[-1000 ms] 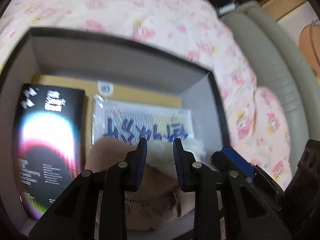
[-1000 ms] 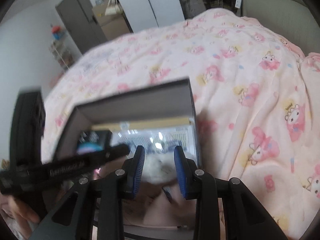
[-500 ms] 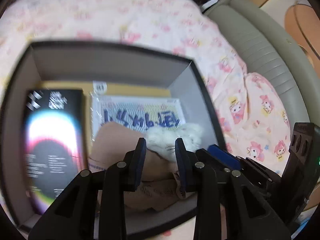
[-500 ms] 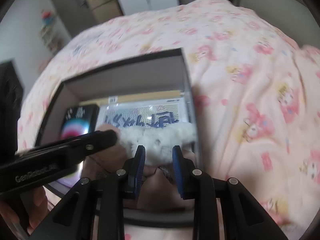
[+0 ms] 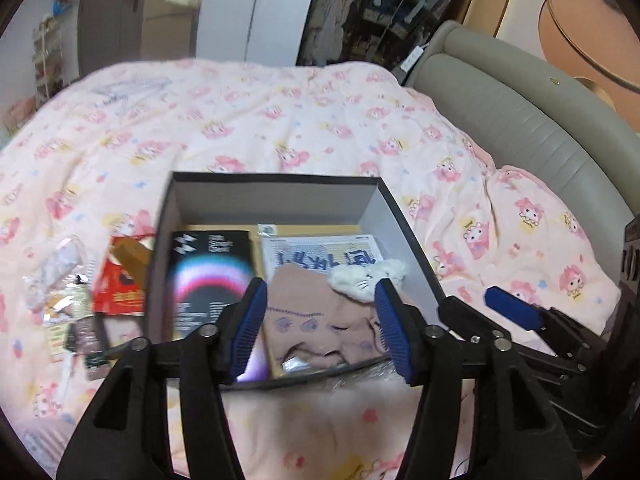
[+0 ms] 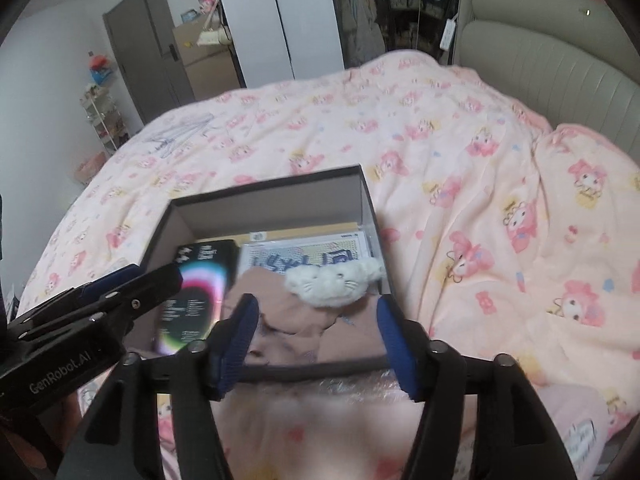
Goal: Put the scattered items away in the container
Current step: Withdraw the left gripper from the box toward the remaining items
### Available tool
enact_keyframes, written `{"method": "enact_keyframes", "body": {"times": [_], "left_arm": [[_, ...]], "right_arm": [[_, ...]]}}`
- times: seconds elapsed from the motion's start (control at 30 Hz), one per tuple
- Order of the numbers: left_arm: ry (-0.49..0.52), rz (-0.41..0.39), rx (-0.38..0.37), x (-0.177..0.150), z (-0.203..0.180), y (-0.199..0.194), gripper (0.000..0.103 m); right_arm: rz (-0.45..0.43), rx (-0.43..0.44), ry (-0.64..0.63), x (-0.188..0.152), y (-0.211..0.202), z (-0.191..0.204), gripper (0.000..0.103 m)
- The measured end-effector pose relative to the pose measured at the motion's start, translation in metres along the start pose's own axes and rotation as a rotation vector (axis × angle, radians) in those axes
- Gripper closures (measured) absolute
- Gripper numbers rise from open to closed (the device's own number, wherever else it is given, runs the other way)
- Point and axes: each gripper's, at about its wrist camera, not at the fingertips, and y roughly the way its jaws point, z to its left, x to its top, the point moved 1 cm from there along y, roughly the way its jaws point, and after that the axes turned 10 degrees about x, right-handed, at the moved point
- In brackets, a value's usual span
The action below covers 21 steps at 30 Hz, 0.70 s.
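Both hand-held grippers, left and right, have pulled back from the box and released, leaving the plush slipper inside; next, fetch the packets lying left on the bed.

You see a box that is black outside and grey inside. In it lie a black package with a rainbow ring, a brownish-pink cloth and a white fluffy toy. The blanket is pale pink with pink cartoon figures.

Pink cartoon-print quilt on bed, grey padded headboard, white wardrobe doors, grey door
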Motion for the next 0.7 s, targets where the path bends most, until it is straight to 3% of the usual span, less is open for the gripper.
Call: {"method": "enact_keyframes", "body": {"times": [0.1,0.37,0.53,0.7], "left_arm": [[-0.008,-0.025,-0.008,-0.006,0.011,-0.019,0.027],[-0.052,-0.021,0.017,-0.027,0.045,-0.048,0.026],[-0.112,0.012,0.051,-0.051,0.090,-0.055,0.026],[-0.219,0.038,0.096,-0.073,0.159,-0.061,0.026]], "right_arm": [[-0.009,0.007,-0.021,-0.002,-0.012,0.012,0.044],[-0.006,0.065,-0.037,-0.016,-0.023,0.046,0.044],[0.058,0.150,-0.095,-0.031,-0.005,0.085,0.044],[0.141,0.311,-0.154,-0.045,0.029,0.142,0.044]]}}
